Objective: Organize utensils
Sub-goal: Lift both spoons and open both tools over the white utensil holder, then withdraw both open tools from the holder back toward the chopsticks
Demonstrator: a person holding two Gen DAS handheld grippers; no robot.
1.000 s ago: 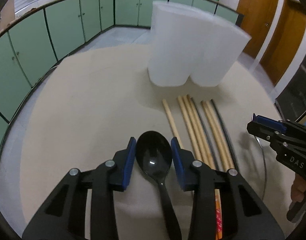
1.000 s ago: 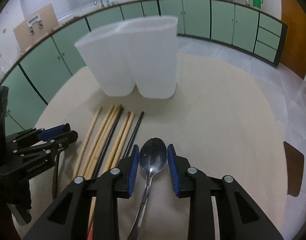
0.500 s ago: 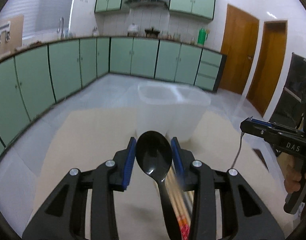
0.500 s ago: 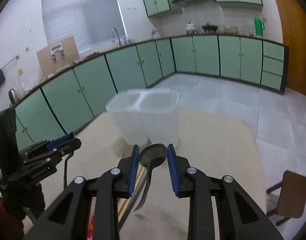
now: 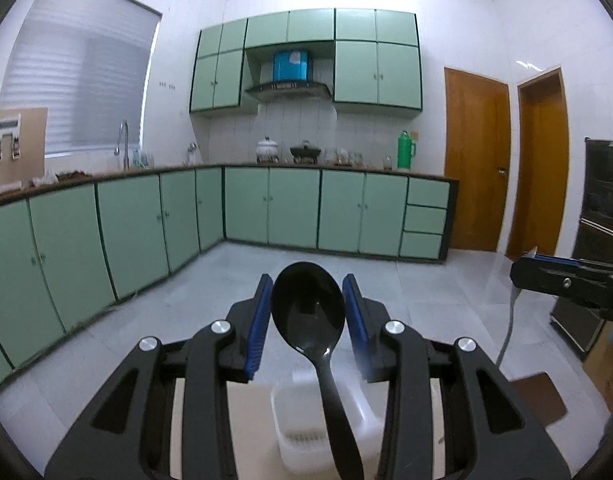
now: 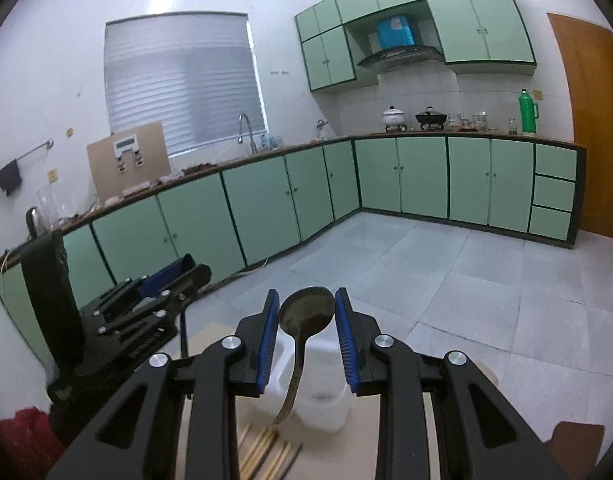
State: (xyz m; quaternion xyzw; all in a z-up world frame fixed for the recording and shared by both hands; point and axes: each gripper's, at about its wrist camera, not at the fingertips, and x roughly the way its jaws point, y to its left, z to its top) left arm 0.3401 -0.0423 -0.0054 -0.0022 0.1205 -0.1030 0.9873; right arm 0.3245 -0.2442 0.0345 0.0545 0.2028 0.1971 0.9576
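Left side first: the left hand-held gripper (image 5: 308, 316) has its blue pads on either side of the bowl of a glossy black plastic spoon (image 5: 311, 330), bowl up, handle hanging down. It's raised above a white translucent plastic two-compartment utensil holder (image 5: 298, 420) on the beige tabletop (image 5: 250, 432). The handle looks lined up over the holder, but I can't tell which compartment, or whether the tip has crossed the rim yet.

Moving right: the right hand-held gripper (image 6: 302, 320) is closed on the bowl of a dull grey metal spoon (image 6: 302, 328), same pose, handle curving down in front of the holder (image 6: 326, 392). The tip seems to end outside the container, near its front wall, so I'd guess this one isn't in yet either.

Progress-wise I'd call it early-to-middle: two spoons picked up and carried to the holder, neither dropped in as far as I can see. A bunch of pale wooden chopsticks (image 6: 266, 452), with a darker stick or two among them, lies on the tabletop toward its near edge, so that's left to sort.

Hard to see: the gripper bodies block most of the tabletop in both views, the chopsticks are cut off so no count, and the holder's inside is mostly hidden, so I can't say what's in it.
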